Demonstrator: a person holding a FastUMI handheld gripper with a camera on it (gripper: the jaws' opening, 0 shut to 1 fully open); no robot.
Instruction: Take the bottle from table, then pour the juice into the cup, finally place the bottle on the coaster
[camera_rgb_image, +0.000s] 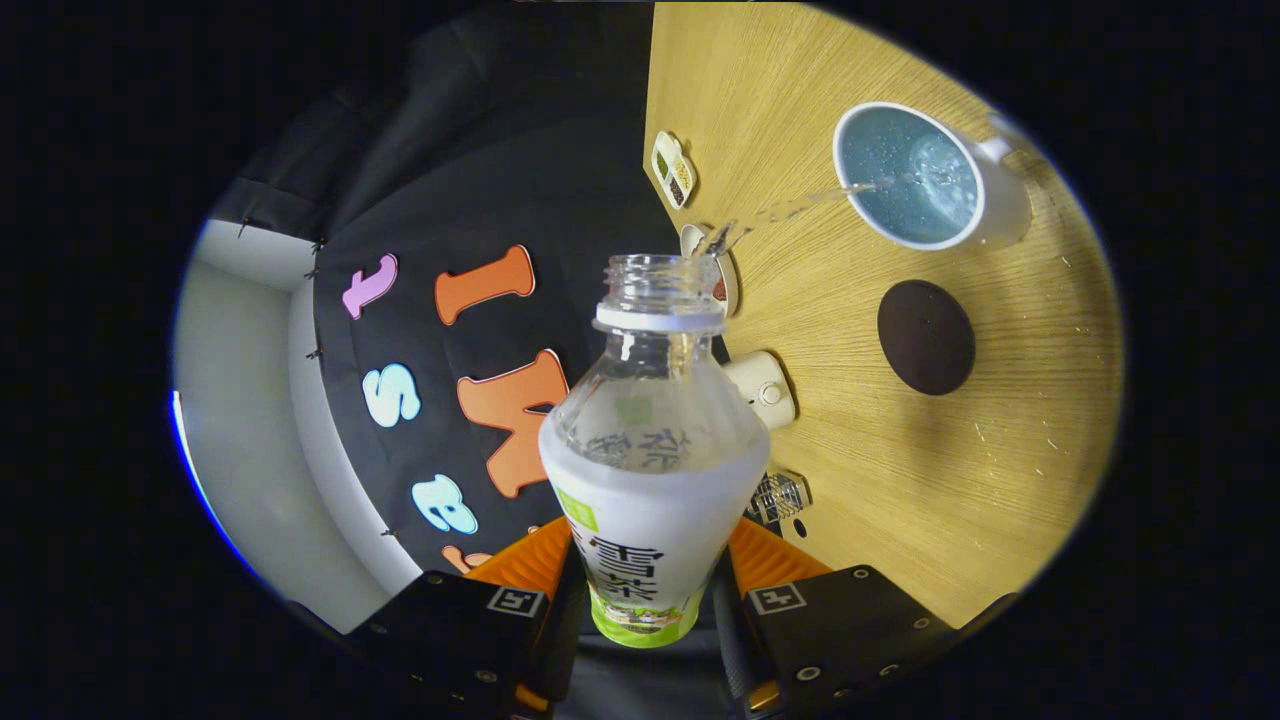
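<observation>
Gripper view: the hand-held gripper (648, 600) is clamped on the bottle (652, 450), one finger pressing each side of its labelled lower body. The bottle is uncapped and tipped over, its open neck pointing toward the wooden surface (900, 450), and a thin clear stream (800, 207) runs from the mouth into the cup (925, 178). The stream lands inside the cup's white rim, where liquid is pooled and bubbling against the blue interior; the cup's handle points away from the bottle.

Taking the cup as the landmark: the dark round coaster (926, 337) lies near it on the surface, bare, on the side toward the gripper. A small divided dish (673, 169) with dark and pale contents sits well apart from the cup, by the surface's edge. A small round dish (722, 275) shows just behind the bottle's neck, between the divided dish and the bottle. A cream-coloured container (765, 388) and a clear ribbed item (780, 497) lie farther from the cup, beside the bottle's shoulder.
</observation>
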